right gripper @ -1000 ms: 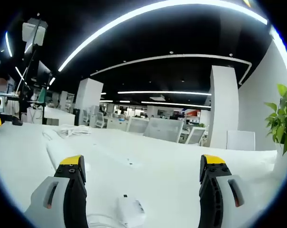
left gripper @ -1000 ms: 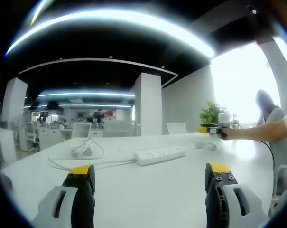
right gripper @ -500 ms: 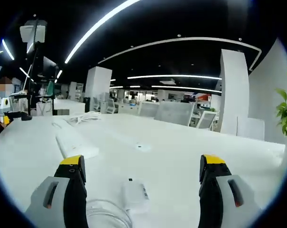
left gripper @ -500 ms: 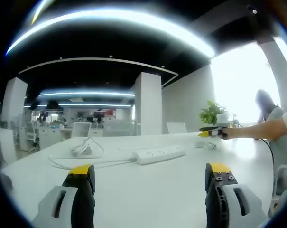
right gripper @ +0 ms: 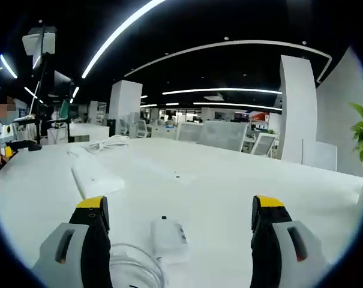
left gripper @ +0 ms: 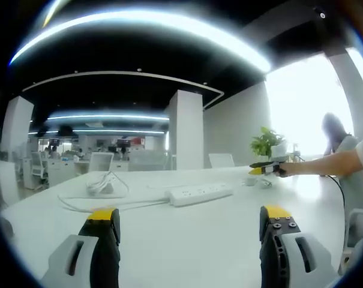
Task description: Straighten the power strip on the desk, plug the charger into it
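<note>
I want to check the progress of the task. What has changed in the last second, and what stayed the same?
The right gripper has tipped down toward the charger and its coiled cable, which now lie between its open jaws. Nothing was grasped or released. The left gripper stays open and almost still, and the power strip and its cord lie on the desk as before.

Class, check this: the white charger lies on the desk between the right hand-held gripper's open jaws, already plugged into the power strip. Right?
Not quite. In the right gripper view the charger lies unplugged, apart from the power strip. The right hand-held gripper is open around it.
</note>
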